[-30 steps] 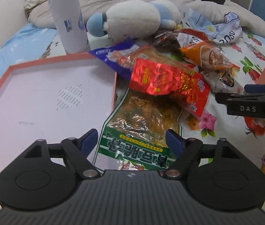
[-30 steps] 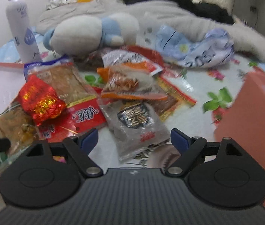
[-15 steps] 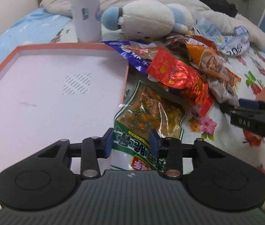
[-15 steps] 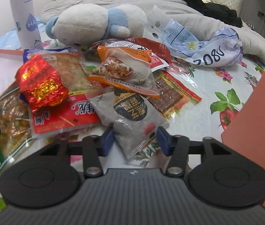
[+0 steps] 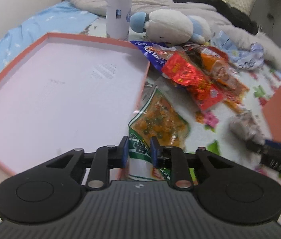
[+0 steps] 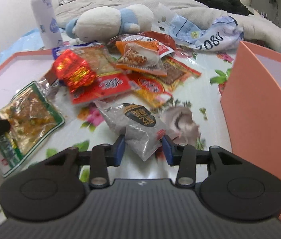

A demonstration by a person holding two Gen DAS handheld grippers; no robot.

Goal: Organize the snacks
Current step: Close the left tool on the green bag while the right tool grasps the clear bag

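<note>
My left gripper is shut on the near end of a green-edged snack packet, which also shows in the right wrist view; it hangs beside the right rim of a shallow pink-rimmed box lid. My right gripper is shut on a grey snack packet, lifted above the flowered sheet. A pile of snack packets lies beyond, with a crinkled red foil packet on top and an orange packet behind it.
A second salmon box stands at the right. A white spray can and a white-and-blue plush toy sit behind the pile, with a crumpled plastic bag and grey bedding farther back.
Both grippers went from open to shut: the left closed on the green-edged packet, the right on the grey packet. Both packets have lifted and pulled back from the pile.
</note>
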